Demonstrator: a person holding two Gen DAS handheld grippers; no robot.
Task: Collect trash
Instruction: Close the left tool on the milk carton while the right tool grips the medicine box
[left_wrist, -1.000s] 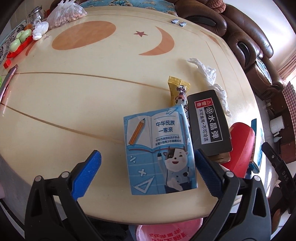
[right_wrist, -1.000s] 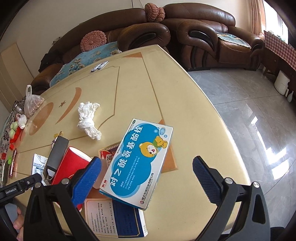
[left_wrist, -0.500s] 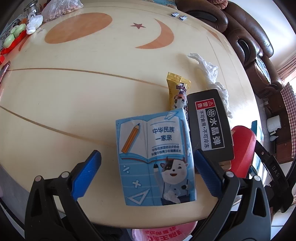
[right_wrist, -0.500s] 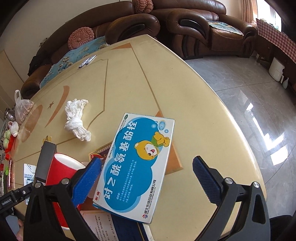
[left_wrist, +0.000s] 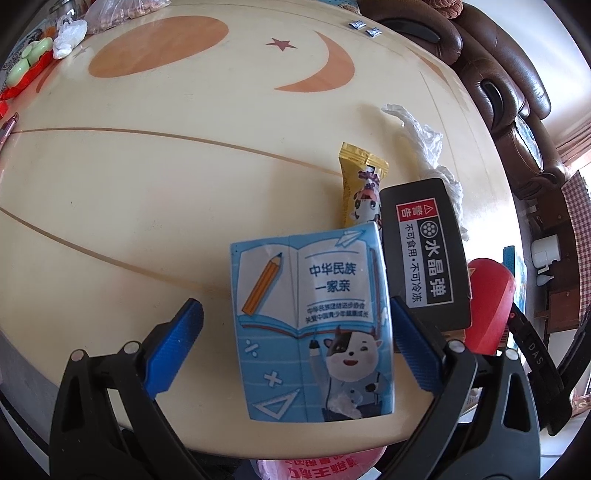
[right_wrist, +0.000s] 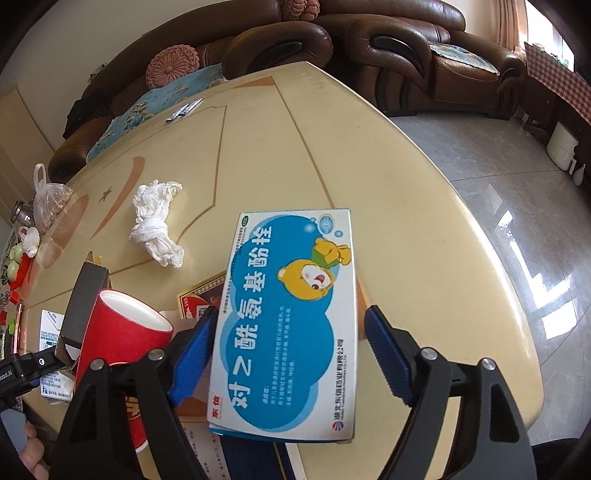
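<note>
A blue milk carton (left_wrist: 310, 321) with a cartoon cow lies flat near the table's front edge. My left gripper (left_wrist: 295, 304) straddles it, jaws wide and just starting to close; the right pad is at the carton's edge, the left pad well clear. Beside the carton lie a yellow snack wrapper (left_wrist: 360, 184), a black box (left_wrist: 424, 254) and a red paper cup (left_wrist: 487, 295). My right gripper (right_wrist: 291, 311) is closing around a blue-and-white medicine box (right_wrist: 291, 314); the left pad is at its edge, and a gap remains on the right.
A crumpled white tissue (right_wrist: 155, 225) lies further back on the cream table (right_wrist: 406, 221). Papers and a booklet lie under the medicine box. A pink bag (left_wrist: 325, 469) hangs below the front edge. Brown sofas (right_wrist: 424, 55) stand behind, and tiled floor lies to the right.
Both grippers have come closer to their items. The right jaws have narrowed markedly around the medicine box; the left jaws have narrowed only slightly.
</note>
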